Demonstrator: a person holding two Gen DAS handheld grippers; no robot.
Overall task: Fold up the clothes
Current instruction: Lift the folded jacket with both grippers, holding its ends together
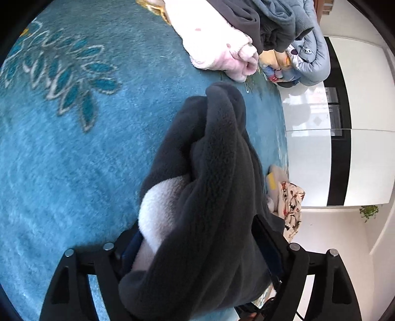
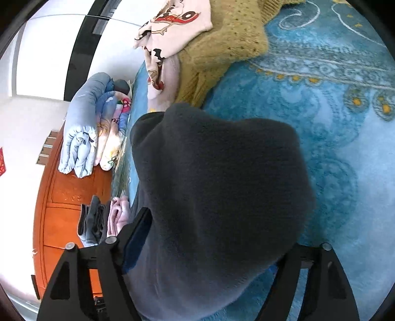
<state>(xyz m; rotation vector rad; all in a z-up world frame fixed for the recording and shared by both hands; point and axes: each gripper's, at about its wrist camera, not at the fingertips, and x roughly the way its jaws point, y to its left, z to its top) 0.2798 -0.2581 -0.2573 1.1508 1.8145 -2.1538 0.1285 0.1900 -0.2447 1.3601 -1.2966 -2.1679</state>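
"Two grippers, one garment. How do the left gripper's point(image 1: 197, 234) fingers stand?"

"Spread wide, not clamped. The dark grey fleece point(image 1: 217, 153) is bunched up in the gap between them and fills it from one finger to the other. A patch of its white lining point(image 1: 158, 210) shows just inside the left-hand finger."

"And the right gripper point(image 2: 217, 234)?"

"It is also wide apart and let go. The same fleece lies heaped between its fingers. It drapes right over the right-hand one, so only the left-hand finger point(image 2: 140, 232) shows clearly."

"Where does the fleece run from there?"

"It runs forward past the fingertips in both views, in a thick mound on the blue patterned rug point(image 1: 74, 148). The rug spreads out beyond the left gripper's left finger, and beyond the right gripper's right finger."

"What lies further out?"

"Ahead of the left gripper's tips, well apart, is a pink fleece piece point(image 1: 217, 54). Dark folded clothes point(image 1: 259, 22) sit on it, and a blue-grey padded item point(image 1: 313, 56) is beside those. A cream cloth with a cartoon print point(image 1: 291, 205) lies at the rug's edge, off that gripper's right finger. Ahead of the right gripper's tips is a mustard knit point(image 2: 222, 44), close to the far end of the fleece. Off its left finger is an orange wooden panel point(image 2: 64, 210)."
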